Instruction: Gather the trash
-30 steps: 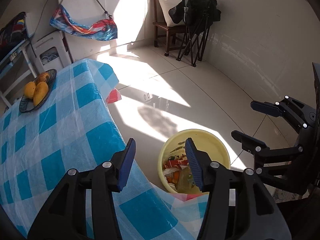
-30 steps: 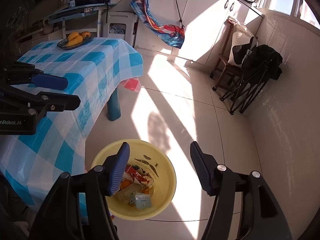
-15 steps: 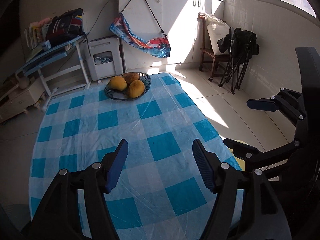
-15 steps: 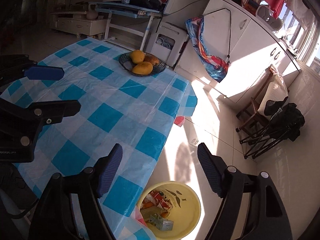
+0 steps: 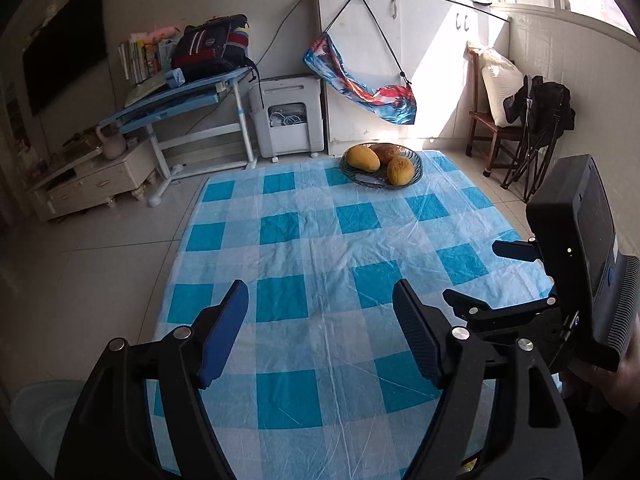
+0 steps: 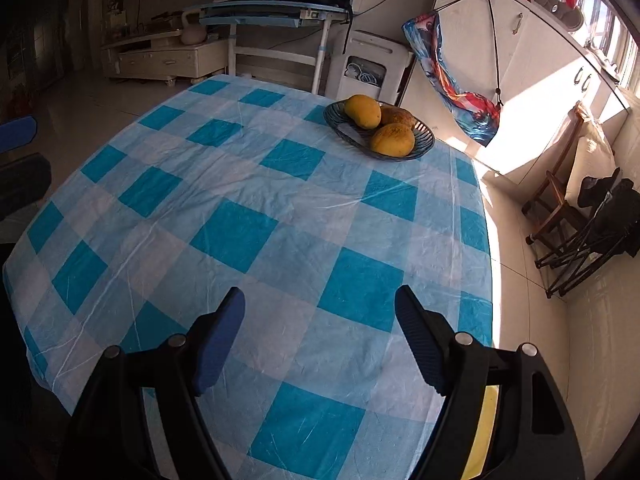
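- Blue and white checked cloth (image 5: pixel 320 248) covered the big table, filling the middle of both views.
- Yellow trash bin (image 6: pixel 486 432) peeked out at the lower right, behind the right gripper (image 6: pixel 320 320).
- Left gripper (image 5: pixel 320 316) was opening, nothing between its jaws.
- Right gripper stood spread wide, holding nothing.
- Fruit bowl (image 5: pixel 416 168) sat at the cloth's far edge.

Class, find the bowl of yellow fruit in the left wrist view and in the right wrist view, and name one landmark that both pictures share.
Left wrist view: the fruit bowl sits at the table's far edge, upper middle of the picture.
Right wrist view: the fruit bowl is at the far right corner of the table, upper right of centre.
Shared landmark: the colourful cloth hanging on the white cabinet behind the bowl.
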{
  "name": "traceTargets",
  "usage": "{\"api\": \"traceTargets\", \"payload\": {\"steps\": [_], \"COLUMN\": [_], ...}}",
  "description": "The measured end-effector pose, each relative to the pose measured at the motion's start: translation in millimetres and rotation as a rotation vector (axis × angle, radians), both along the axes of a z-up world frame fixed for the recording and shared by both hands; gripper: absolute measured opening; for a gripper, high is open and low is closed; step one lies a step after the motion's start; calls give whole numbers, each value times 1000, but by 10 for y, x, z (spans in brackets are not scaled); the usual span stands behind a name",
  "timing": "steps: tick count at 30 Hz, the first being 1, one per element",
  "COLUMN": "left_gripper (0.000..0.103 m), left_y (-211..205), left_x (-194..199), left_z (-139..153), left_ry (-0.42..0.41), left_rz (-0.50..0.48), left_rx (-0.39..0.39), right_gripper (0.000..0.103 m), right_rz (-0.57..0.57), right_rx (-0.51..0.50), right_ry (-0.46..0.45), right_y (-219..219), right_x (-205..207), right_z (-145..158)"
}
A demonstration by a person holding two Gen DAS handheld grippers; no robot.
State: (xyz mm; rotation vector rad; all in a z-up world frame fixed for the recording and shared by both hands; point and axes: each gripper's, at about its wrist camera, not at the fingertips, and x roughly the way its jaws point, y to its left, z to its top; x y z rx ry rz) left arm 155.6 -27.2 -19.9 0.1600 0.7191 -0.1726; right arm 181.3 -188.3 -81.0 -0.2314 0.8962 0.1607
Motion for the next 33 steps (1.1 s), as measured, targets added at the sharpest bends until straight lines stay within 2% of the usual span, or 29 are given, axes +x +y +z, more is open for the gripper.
{"api": "traceTargets", "payload": {"steps": [6,12,15,20,24,33], "left_gripper": [80,90,95,96,96,96], "left_y": [140,212,231,329,374,457], "left_x": [21,-74,-173,-356,-491,-793], "left_z": [-93,-156,-153,-128,-82,201], "left_ry": [4,-20,-45,-71,-97,-174], "left_rz": [39,62,79,117,131,167], "left_rx": [-8,-20,-21,-60,-75,-38], "right_gripper": [75,78,80,91,92,92], "right_rz": [-80,-148,-166,-188,-200,-215], "right_rx": [25,64,43,24,26,83], "right_ry": [-7,-79,-156,-349,-475,-577], "right_y": [-23,-20,73,201,234,215], "right_x": [51,-243,-501,-988,-1213,-1299], "right_z": [-48,22,112,365,543,700]}}
